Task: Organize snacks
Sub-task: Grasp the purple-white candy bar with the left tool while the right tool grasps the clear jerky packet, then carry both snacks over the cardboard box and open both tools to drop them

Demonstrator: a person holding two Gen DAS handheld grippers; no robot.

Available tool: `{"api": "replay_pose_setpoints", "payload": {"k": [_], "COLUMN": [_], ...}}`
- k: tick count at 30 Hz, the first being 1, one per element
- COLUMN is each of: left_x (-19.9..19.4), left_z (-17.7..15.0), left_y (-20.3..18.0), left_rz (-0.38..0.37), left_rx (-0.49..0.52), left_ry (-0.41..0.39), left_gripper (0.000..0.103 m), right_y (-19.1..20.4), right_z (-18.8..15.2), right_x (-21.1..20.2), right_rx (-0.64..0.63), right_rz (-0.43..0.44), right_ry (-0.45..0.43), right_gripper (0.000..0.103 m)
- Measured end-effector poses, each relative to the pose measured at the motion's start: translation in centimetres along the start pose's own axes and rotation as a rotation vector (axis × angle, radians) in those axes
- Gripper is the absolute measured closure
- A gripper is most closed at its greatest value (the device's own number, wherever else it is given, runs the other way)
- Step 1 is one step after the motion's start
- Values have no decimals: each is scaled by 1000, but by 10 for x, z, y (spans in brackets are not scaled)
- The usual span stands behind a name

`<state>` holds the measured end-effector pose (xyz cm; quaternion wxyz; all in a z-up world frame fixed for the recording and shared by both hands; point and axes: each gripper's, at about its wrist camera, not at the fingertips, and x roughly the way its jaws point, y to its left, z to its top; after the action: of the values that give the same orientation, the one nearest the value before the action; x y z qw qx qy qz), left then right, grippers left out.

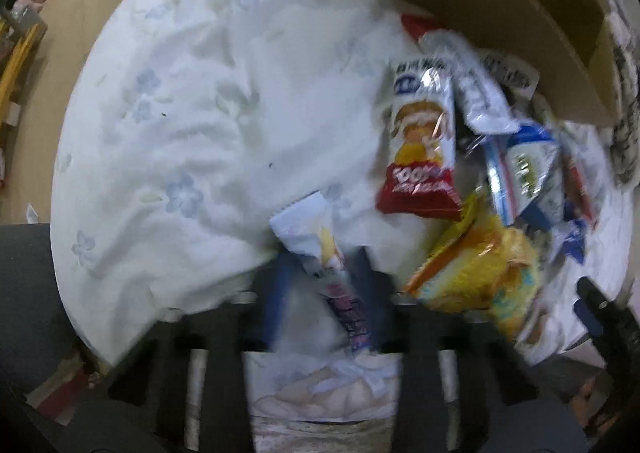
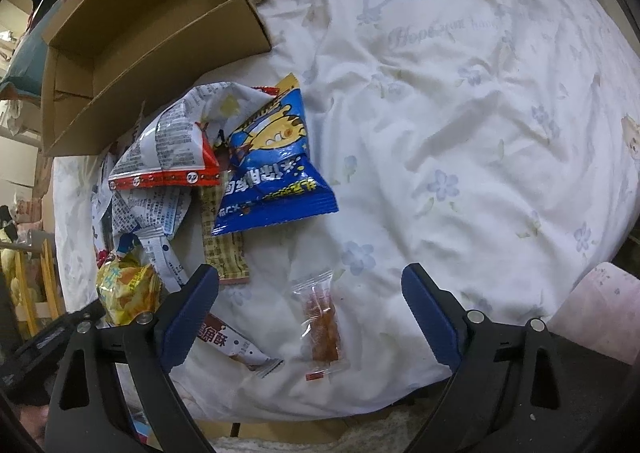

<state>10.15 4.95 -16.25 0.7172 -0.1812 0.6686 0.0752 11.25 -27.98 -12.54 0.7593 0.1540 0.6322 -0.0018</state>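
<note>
Left wrist view: a white snack packet (image 1: 320,249) is being pinched between the nearly closed fingers of the left gripper (image 1: 320,281), with the snack pile (image 1: 472,157) lying to its right, below the cardboard box (image 1: 500,1). In the right wrist view, the right gripper (image 2: 310,289) is being held spread wide over the floral sheet (image 2: 460,141), a clear-wrapped snack (image 2: 322,327) lying untouched between its fingers.

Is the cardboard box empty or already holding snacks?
Empty as far as visible: the right wrist view shows the cardboard box with bare brown inside; the snack packets lie outside on the sheet.
</note>
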Motion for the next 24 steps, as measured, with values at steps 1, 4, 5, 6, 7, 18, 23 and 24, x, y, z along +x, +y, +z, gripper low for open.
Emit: {"api": "replay_pose_setpoints", "payload": {"k": [1,4,5,6,7,18,23,24], "left_x": [0,-2,-3,-4,-5,-38,-51,-47], "left_z": [0,-1,0,0,1,12,-1,-6], "left_y": [1,3,3,4,5,-8,-18,-15], "left_rz": [-8,-15,-2,4,6,34,26,23], "left_rx": [-1,3,17,23,30,111,114,111], "left_ry": [-5,-8,-13,-17,-20,-169,-235,-241], "left_gripper": [88,90,90,90,90,90,90,90], "right_y": [-3,-8,-8,-6,-4,5,7,9], "right_z": [0,-1,-2,-4,-5,-10,-13,-15], "right_x": [1,9,12,17,21,27,-1,-6], "right_rx": [11,42,39,25,14,-105,-94,-101], "right_rz": [13,42,46,48,46,-17,95,119], "right_ry": [6,52,68,91,104,87,9,-6], "right_gripper": [20,34,40,42,44,81,81,81]}}
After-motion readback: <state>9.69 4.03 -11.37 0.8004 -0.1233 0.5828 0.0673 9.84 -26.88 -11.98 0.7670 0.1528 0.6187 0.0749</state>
